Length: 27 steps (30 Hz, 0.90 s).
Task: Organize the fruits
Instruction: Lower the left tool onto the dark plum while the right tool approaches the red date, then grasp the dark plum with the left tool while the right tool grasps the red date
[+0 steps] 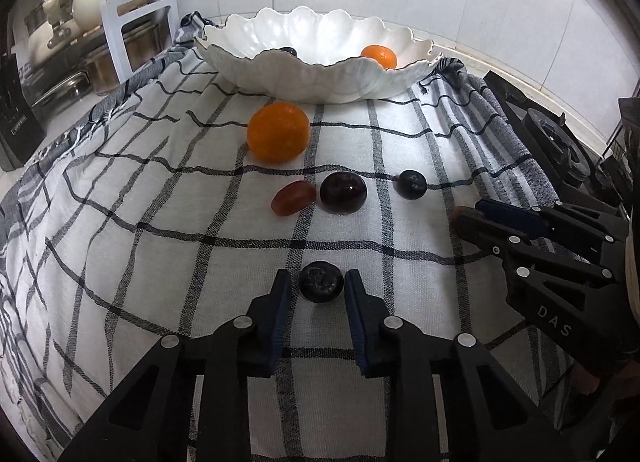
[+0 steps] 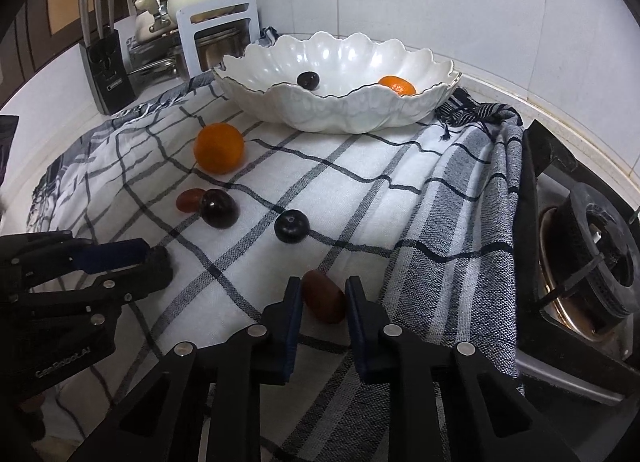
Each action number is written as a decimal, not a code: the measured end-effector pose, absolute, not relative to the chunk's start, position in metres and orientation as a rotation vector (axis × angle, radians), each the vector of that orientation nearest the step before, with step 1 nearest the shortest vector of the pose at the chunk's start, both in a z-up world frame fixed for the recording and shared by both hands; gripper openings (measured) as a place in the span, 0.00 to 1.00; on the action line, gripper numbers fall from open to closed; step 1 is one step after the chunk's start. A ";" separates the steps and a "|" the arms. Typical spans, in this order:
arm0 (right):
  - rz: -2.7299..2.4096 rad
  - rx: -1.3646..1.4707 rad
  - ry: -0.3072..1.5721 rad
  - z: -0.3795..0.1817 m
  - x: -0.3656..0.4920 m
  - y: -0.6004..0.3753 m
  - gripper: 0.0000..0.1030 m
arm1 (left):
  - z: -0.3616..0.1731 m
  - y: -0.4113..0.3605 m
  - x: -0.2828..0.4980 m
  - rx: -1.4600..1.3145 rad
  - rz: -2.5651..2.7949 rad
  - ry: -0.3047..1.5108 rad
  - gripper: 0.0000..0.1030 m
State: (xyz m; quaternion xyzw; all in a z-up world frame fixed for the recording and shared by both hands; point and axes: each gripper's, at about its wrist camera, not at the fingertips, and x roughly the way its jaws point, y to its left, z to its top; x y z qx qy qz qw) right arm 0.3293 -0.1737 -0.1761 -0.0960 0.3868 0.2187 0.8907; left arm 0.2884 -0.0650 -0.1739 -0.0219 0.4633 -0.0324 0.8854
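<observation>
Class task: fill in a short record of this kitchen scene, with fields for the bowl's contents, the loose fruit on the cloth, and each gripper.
In bowl: white scalloped ceramic bowl holds one small orange and one dark round fruit.
On cloth: checked grey-and-white cloth carries a large orange, a red oblong grape, a big dark round grape and a smaller dark berry.
Left gripper: flanks a dark blueberry, slim gap on one side.
Right gripper: shut on a reddish-brown oblong fruit.

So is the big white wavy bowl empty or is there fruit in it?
Not empty. The white scalloped bowl holds two fruits: a small orange mandarin and a dark round plum. The rest lie outside on the checked cloth.
</observation>
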 end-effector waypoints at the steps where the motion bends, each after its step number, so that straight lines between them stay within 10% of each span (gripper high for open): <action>1: 0.454 -0.197 0.805 -0.176 0.329 -0.173 0.21 | -0.174 -0.065 0.289 -0.047 -0.071 0.963 0.25; 27: 0.405 -0.156 0.733 -0.147 0.307 -0.163 0.20 | -0.144 -0.045 0.281 -0.070 -0.108 0.877 0.22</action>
